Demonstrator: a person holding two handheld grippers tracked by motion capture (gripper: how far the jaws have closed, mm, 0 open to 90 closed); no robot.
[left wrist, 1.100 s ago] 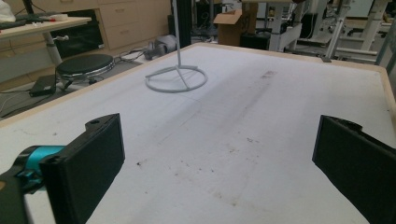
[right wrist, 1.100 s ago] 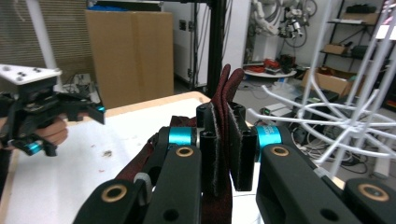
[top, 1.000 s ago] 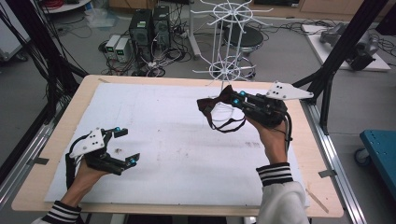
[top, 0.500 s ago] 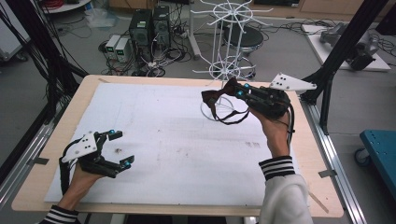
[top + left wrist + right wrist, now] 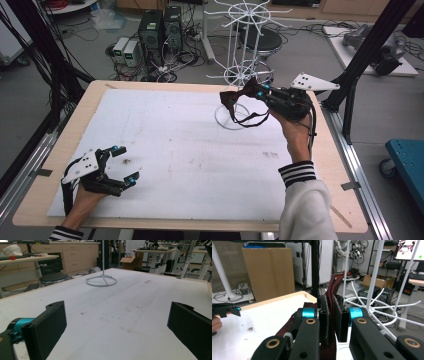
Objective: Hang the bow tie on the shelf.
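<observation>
High view: my right hand-held gripper (image 5: pixel 256 93), clamped on the dark red bow tie (image 5: pixel 235 100), has carried it farther toward the white wire rack (image 5: pixel 245 45); my left hand-held gripper (image 5: pixel 125 165) stays spread wide, drawn nearer the tabletop (image 5: pixel 190 150) edge.

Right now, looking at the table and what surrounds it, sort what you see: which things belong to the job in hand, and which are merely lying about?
In the job:
- right gripper, shut on the dark red bow tie
- white wire rack, close beside the bow tie
- left gripper, open, holding nothing

Lying about:
- computer towers on the floor
- black stool
- blue cart
</observation>
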